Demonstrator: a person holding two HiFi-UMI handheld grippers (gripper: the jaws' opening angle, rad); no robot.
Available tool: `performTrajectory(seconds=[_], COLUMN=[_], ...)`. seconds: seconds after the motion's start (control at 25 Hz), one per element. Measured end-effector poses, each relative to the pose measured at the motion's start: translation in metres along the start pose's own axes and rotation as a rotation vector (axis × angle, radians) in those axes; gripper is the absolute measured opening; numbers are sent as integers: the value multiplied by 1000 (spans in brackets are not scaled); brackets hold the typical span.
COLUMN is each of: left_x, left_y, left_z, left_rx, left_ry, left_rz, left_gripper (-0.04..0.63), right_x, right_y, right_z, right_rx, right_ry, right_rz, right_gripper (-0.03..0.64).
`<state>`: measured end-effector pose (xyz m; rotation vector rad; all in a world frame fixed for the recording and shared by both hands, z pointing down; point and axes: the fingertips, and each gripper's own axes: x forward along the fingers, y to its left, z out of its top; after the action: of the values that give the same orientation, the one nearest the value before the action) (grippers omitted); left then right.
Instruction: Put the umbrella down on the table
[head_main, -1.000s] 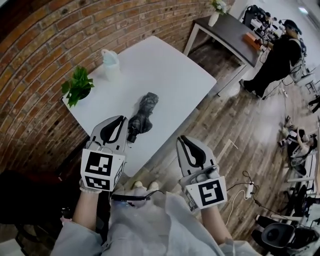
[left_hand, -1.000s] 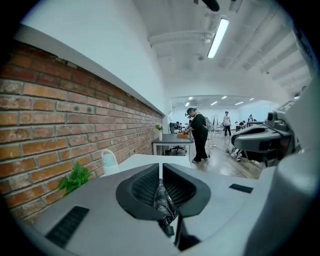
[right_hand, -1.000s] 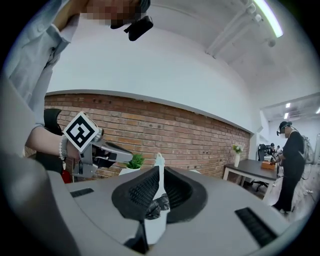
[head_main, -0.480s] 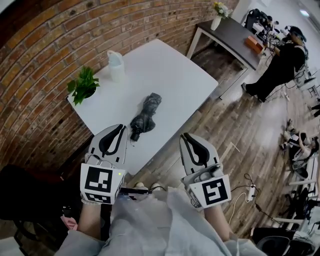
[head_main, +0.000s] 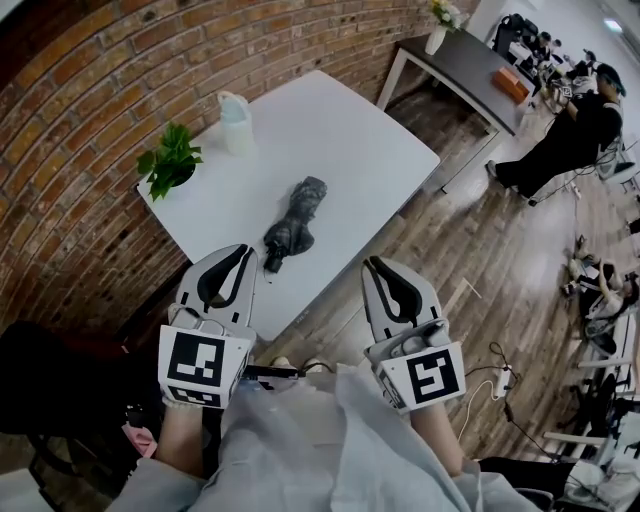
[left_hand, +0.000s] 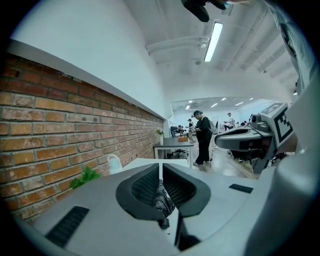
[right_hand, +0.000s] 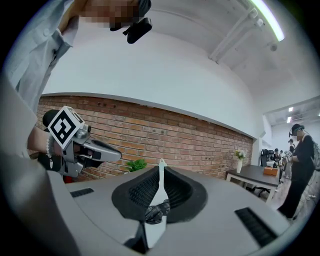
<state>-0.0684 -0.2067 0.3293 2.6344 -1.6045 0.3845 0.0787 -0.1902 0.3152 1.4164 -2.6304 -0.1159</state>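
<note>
the head view looks steeply down from above the person (head_main: 300, 450) onto the white worktop (head_main: 340, 140) and brick wall (head_main: 80, 130). each gripper view sits low behind its jaws, nearly level: left along the wall toward the far room, right facing the wall. all three share the potted plant (head_main: 170, 165).

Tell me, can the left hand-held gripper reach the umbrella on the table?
Probably yes: the umbrella lies just ahead of the left hand-held gripper, nothing between, though its jaws are shut.
</note>
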Motion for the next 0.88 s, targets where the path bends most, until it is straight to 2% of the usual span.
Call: performTrajectory(seconds=[0.2, 0.6, 0.88], left_x=[-3, -2, 4], left_y=[-3, -7, -5], left_z=[-2, -4, -8], left_rx=[18, -4, 10], left_ry=[8, 9, 19], left_rz=[-7, -3, 2], left_gripper=[37, 37, 37], right_x=[0, -2, 3], right_y=[3, 0, -1], right_z=[1, -4, -6], right_rx=[1, -1, -10], right_ry=[2, 13, 17], right_rz=[2, 4, 17], right_gripper=[57, 57, 57])
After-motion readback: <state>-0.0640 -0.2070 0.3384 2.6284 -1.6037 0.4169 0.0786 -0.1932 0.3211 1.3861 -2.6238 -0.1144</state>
